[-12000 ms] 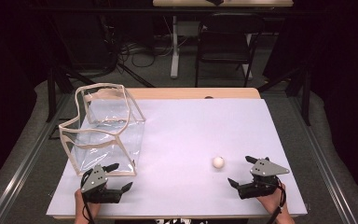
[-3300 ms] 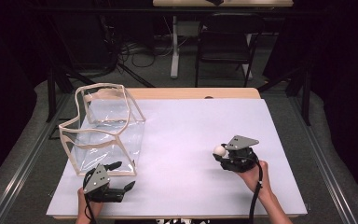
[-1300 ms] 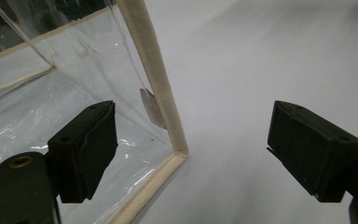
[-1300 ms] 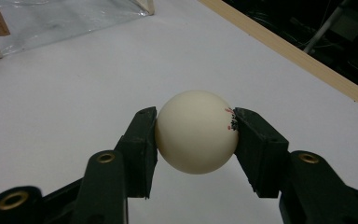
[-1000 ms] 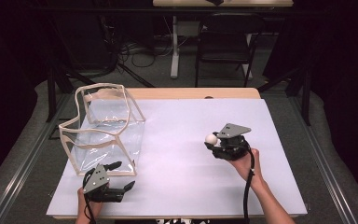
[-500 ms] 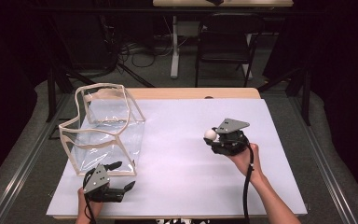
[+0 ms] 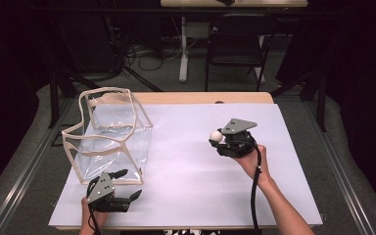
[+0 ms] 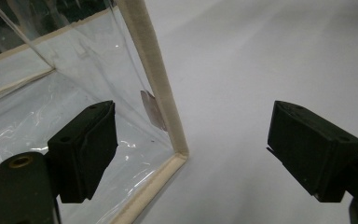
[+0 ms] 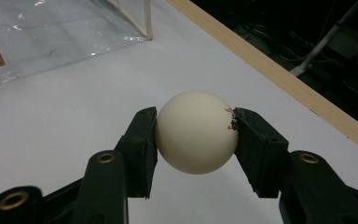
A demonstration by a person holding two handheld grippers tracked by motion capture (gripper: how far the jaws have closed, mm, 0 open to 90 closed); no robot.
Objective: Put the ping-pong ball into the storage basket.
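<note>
A cream-white ball (image 9: pixel 196 131) sits clamped between the two black jaws of my right gripper (image 9: pixel 195 140); a small red and black mark shows on its right side. From above, the ball (image 7: pixel 216 135) and right gripper (image 7: pixel 217 139) hang over the white table (image 7: pixel 186 186) right of centre, pointing left toward a clear plastic bag (image 7: pixel 110 137) with cream edging. My left gripper (image 7: pixel 127 185) rests near the front left edge, open, its jaws spread wide. In the left gripper view the bag's near corner (image 8: pixel 168 140) stands between and beyond the jaws of the left gripper (image 8: pixel 200 154).
The bag stands open-topped on the table's left half. A wooden table edge (image 9: pixel 279 74) runs along the far side. A chair (image 7: pixel 235 44), a desk leg and cables lie on the floor beyond. Black cable (image 7: pixel 254 196) trails along the right forearm.
My right gripper, holding the ball, has drifted slightly up and left over the last second. The left gripper has stayed where it was.
</note>
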